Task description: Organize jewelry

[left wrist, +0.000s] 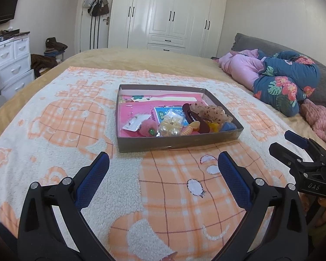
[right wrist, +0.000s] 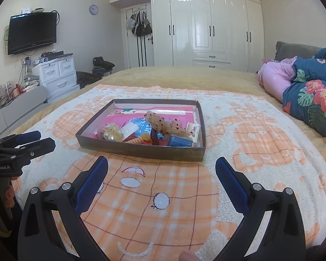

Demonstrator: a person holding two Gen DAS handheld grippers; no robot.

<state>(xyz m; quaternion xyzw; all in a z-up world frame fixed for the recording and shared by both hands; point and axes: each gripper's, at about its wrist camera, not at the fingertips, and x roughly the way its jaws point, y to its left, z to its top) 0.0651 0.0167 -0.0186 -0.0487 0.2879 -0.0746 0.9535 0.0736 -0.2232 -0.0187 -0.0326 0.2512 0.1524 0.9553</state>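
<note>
Your left tool is spread wide with nothing between its blue-padded fingers, hovering low over the fleecy white-and-orange checked blanket that covers the bed; your right tool is just as wide and just as empty, beside it and pointing the same way. Just ahead of both lies the shallow dark cardboard box lid, flat on the blanket, and the jewelry is all inside it, heaped toward the near right corner: a cluster of large cream pearls, a fluffy pink pom-pom, a dark red oval hair clip, a sheer brown dotted bow, a coiled orange hair tie and a blue block. Nothing looks sorted yet. The risk from here is the tangle: these pieces overlap, so closing on one may drag its neighbours along or spill them over the low wall. The box is light and sits on soft pile, so a push against its rim would likely slide or tip it. Smooth round pearls may also squirt out of the pads.
</note>
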